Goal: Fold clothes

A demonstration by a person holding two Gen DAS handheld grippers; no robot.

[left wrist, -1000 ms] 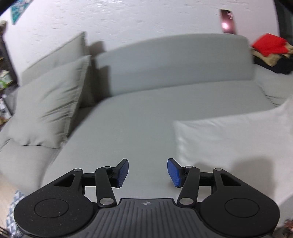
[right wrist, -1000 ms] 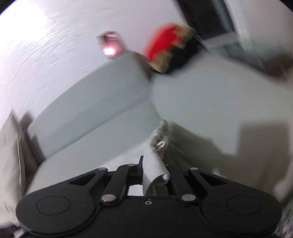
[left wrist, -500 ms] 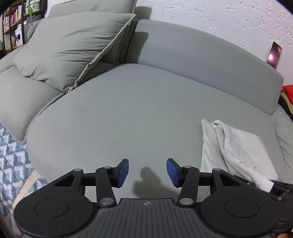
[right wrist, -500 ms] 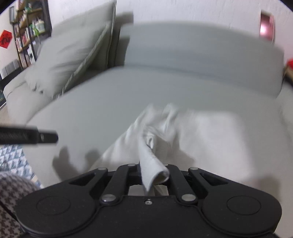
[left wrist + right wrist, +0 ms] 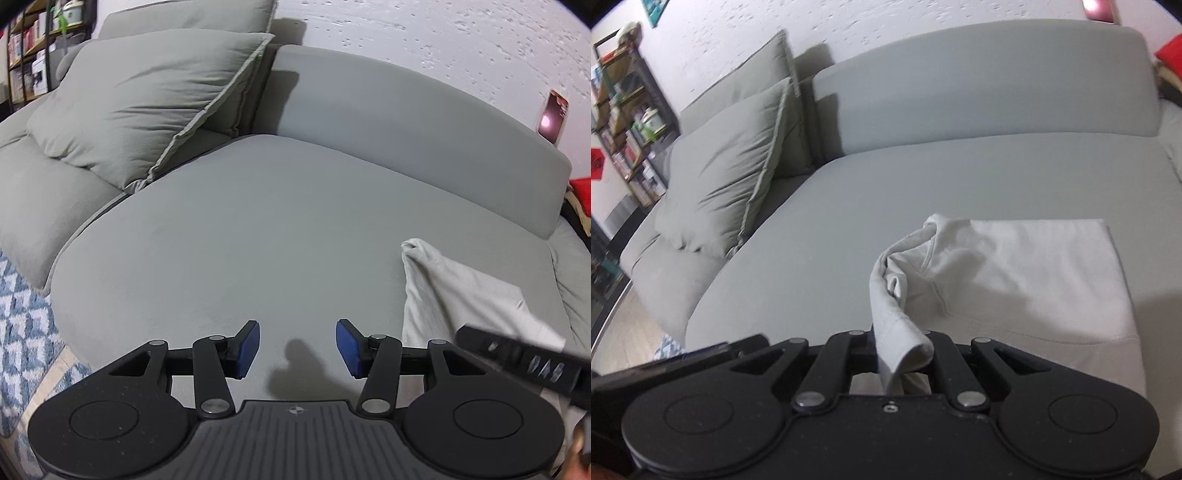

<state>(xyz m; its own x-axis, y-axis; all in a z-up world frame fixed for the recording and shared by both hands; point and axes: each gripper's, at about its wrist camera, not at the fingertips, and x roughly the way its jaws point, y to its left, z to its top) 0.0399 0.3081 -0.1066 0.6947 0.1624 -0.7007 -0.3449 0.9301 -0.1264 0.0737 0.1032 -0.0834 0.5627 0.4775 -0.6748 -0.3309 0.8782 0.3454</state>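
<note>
A white garment point(image 5: 1027, 273) lies spread on the grey sofa seat point(image 5: 849, 206), one edge bunched and pulled up. My right gripper point(image 5: 901, 360) is shut on that bunched edge, which curls over its fingers. In the left wrist view the same white garment point(image 5: 465, 291) lies at the right of the sofa seat point(image 5: 258, 236). My left gripper point(image 5: 297, 349) hovers open over bare seat to the left of the garment, blue pads point(image 5: 248, 349) apart and holding nothing. A blurred black part of the right gripper point(image 5: 524, 365) crosses the lower right there.
A large grey cushion point(image 5: 147, 107) leans at the back left, with the backrest point(image 5: 406, 110) behind the seat. A blue-white patterned rug point(image 5: 26, 332) lies on the floor at left. Shelves point(image 5: 624, 122) stand far left. Red and dark clothes point(image 5: 580, 192) are piled at far right.
The right gripper has swung down and left with the garment edge, so the garment now lies spread on the seat. The left gripper has turned left and lowered slightly, still open.
</note>
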